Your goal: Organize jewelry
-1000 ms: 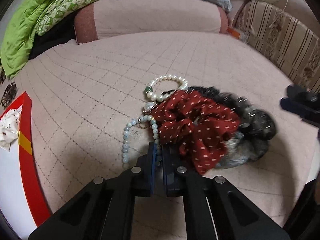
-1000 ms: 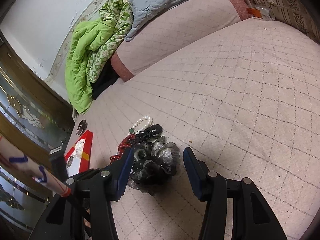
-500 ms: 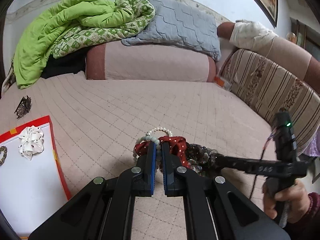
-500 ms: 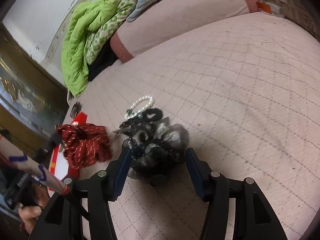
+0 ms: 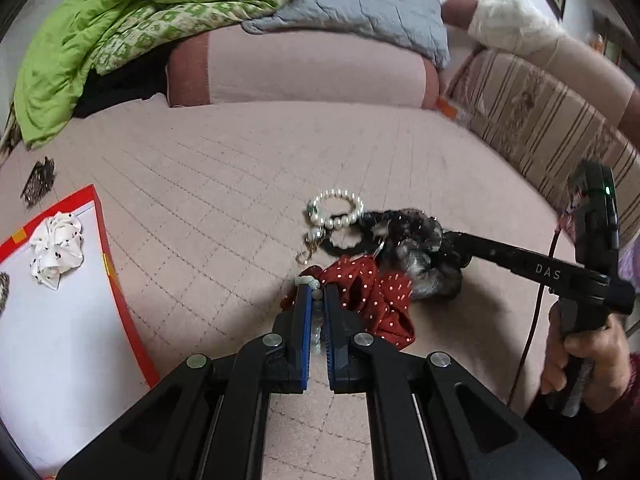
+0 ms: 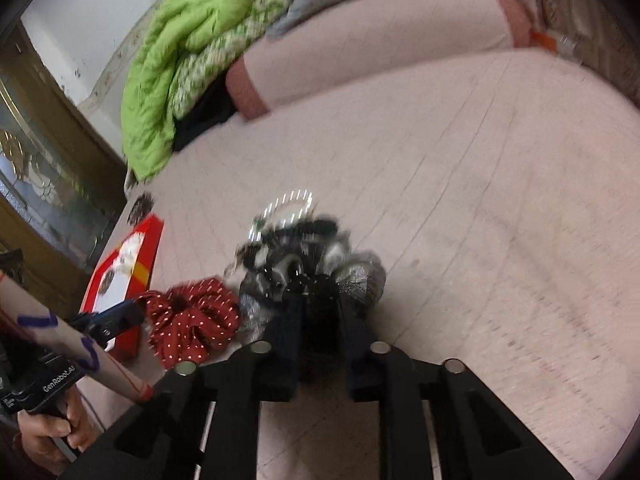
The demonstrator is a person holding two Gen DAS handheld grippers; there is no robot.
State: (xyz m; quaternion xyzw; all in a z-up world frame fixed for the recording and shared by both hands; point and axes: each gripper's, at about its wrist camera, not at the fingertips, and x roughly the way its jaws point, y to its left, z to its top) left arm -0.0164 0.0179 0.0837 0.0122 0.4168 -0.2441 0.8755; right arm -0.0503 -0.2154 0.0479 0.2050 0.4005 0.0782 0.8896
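Note:
My left gripper (image 5: 316, 293) is shut on a pale green bead bracelet (image 5: 317, 320), whose beads show between the blue pads. A red dotted scrunchie (image 5: 372, 300) hangs at its tip, just off the pile. My right gripper (image 6: 320, 300) has its jaws closing around a black and silver scrunchie (image 6: 316, 264), and the pads press into it. A pearl bracelet (image 5: 336, 210) and a black hair tie (image 5: 344, 243) lie on the pink bedspread behind the scrunchies. In the right wrist view the red scrunchie (image 6: 192, 330) dangles from the left gripper (image 6: 120, 318).
A white tray with a red rim (image 5: 124, 312) lies at the left, holding a white dotted scrunchie (image 5: 56, 250). A dark hair clip (image 5: 38, 182) sits beyond it. A green blanket (image 5: 120, 20), grey pillow (image 5: 360, 8) and pink bolster (image 5: 300, 68) line the back; a striped cushion (image 5: 540, 128) is at the right.
The right jaws have closed from wide open onto the black and silver scrunchie. My left gripper has risen and drawn back with the bead bracelet, pulling the red scrunchie off the pile.

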